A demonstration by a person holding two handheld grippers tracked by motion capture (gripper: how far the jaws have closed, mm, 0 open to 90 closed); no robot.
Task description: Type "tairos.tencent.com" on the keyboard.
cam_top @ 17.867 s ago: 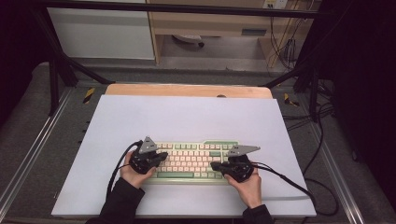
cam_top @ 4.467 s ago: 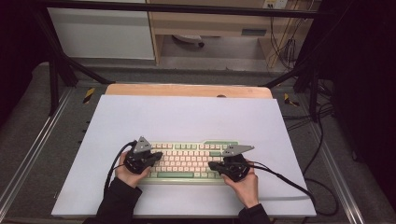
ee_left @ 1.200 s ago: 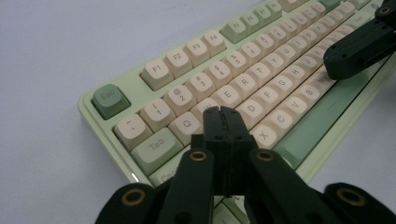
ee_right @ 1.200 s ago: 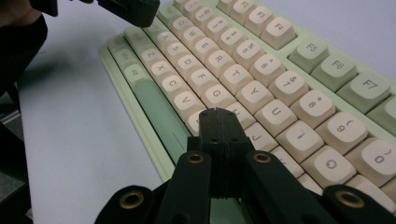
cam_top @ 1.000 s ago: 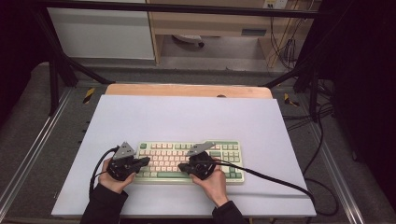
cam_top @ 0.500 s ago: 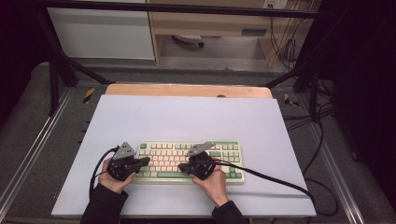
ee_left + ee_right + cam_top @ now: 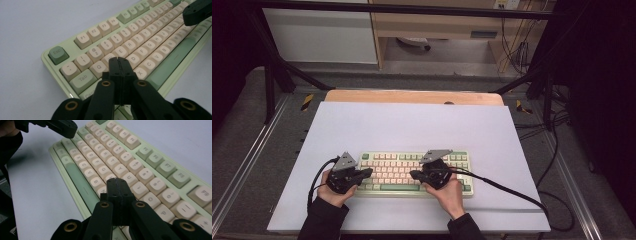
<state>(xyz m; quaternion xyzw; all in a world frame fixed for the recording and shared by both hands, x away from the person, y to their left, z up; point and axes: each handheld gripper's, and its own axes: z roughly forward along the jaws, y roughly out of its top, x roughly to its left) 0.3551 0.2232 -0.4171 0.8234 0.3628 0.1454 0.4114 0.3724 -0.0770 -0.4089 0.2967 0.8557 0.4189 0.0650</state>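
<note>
Keyboard [image 7: 414, 171] sits near the worktop's front edge, centred. Both hands are further left than seconds ago; left gripper [image 7: 119, 62] and right gripper [image 7: 116, 183], both clenched empty, hover over keys — typing likely proceeds.

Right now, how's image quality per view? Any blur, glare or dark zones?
High view: evenly lit white table, dark surroundings, keyboard legends too small to read. Left gripper view: near keys legible, far rows soft; left gripper close and dark, shut. Right gripper view: mid-row keys sharp, near and far keys blurred; right gripper dark, shut. No strong glare in any view.
</note>
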